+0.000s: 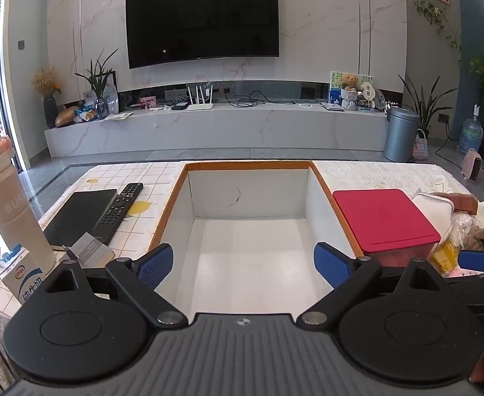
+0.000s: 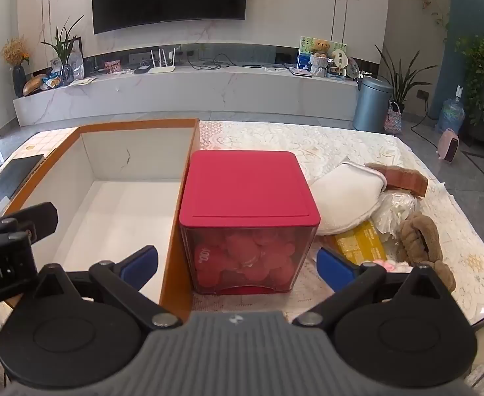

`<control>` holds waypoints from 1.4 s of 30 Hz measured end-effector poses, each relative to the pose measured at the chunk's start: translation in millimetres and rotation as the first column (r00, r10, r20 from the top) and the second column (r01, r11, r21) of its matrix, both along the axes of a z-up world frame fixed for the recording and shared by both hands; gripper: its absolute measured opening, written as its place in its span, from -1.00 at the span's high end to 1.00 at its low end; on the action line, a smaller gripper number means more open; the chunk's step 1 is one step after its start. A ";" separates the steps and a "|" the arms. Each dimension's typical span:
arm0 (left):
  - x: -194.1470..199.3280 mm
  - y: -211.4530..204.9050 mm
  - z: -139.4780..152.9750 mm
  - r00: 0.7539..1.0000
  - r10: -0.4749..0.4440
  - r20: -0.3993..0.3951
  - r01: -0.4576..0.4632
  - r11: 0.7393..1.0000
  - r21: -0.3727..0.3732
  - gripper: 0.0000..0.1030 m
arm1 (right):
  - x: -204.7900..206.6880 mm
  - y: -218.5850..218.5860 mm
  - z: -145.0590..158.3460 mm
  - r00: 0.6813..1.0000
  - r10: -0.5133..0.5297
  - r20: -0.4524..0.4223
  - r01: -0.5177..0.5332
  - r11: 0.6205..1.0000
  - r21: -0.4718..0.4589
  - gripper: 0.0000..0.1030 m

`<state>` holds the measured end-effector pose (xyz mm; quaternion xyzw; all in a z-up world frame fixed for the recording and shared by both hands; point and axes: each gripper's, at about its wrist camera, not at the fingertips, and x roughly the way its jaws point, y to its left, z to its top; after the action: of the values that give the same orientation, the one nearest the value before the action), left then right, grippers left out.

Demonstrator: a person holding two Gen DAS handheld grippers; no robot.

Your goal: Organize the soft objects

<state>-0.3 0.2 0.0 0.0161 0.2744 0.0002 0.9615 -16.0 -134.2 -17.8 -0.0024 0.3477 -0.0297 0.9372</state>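
Jaws of both the left gripper [image 1: 243, 264] and right gripper [image 2: 238, 269] stand wide apart, empty — poised over the open box [image 1: 248, 247]; soft toys [image 2: 416, 237] wait at three o'clock.

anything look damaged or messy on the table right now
The white inner back wall of the open box has a thin dark crack-like line. To the right of the red-lidded container, soft items lie in a loose heap. Nothing looks spilled.
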 end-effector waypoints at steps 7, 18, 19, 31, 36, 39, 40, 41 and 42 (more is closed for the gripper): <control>1.8 8.9 1.7 1.000 -0.002 -0.003 0.002 1.000 -0.012 -1.00 | 1.0 1.9 2.2 1.000 0.008 -0.007 -0.008 1.000 0.004 -0.95; -0.2 -2.0 -0.9 1.000 0.031 0.001 -0.031 0.998 0.050 -0.92 | 2.5 -1.3 -2.5 1.000 0.012 -0.014 -0.012 1.000 0.000 -0.95; -0.7 -2.6 -1.1 0.999 0.033 0.005 -0.033 0.998 0.057 -0.92 | 2.6 -1.0 -2.7 1.000 0.011 -0.014 -0.011 1.000 0.000 -0.95; 1.7 -0.9 -2.3 0.999 0.036 -0.014 -0.035 0.998 0.048 -0.92 | 2.6 -1.0 -0.9 0.999 0.005 -0.033 -0.005 1.000 -0.004 -0.95; 2.5 -2.5 -3.6 0.999 0.037 -0.024 -0.036 0.999 0.041 -0.92 | 2.8 -1.3 -3.1 0.999 0.003 -0.036 -0.003 1.000 -0.013 -0.95; 3.3 -0.3 -2.7 0.999 0.035 -0.028 -0.034 0.999 0.021 -0.92 | 1.7 -2.2 -1.2 1.000 0.003 -0.028 -0.003 1.000 -0.002 -0.95; 3.4 -0.2 -2.7 0.999 0.034 -0.028 -0.034 0.999 0.020 -0.92 | 1.5 -2.2 -1.2 1.000 0.004 -0.027 -0.004 1.000 -0.001 -0.95; 3.4 -0.2 -2.9 0.999 0.034 -0.028 -0.034 0.999 0.021 -0.92 | 1.5 -2.1 -1.3 1.000 0.005 -0.027 -0.005 1.000 -0.002 -0.95; 3.4 -0.2 -2.8 0.999 0.035 -0.027 -0.034 0.999 0.023 -0.92 | 1.4 -1.8 -1.2 1.000 0.004 -0.026 -0.004 1.000 -0.005 -0.95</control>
<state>3.1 0.0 -2.8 0.0222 0.2878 0.0198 0.9572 -14.6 -136.1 -19.0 -0.0059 0.3597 -0.0287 0.9326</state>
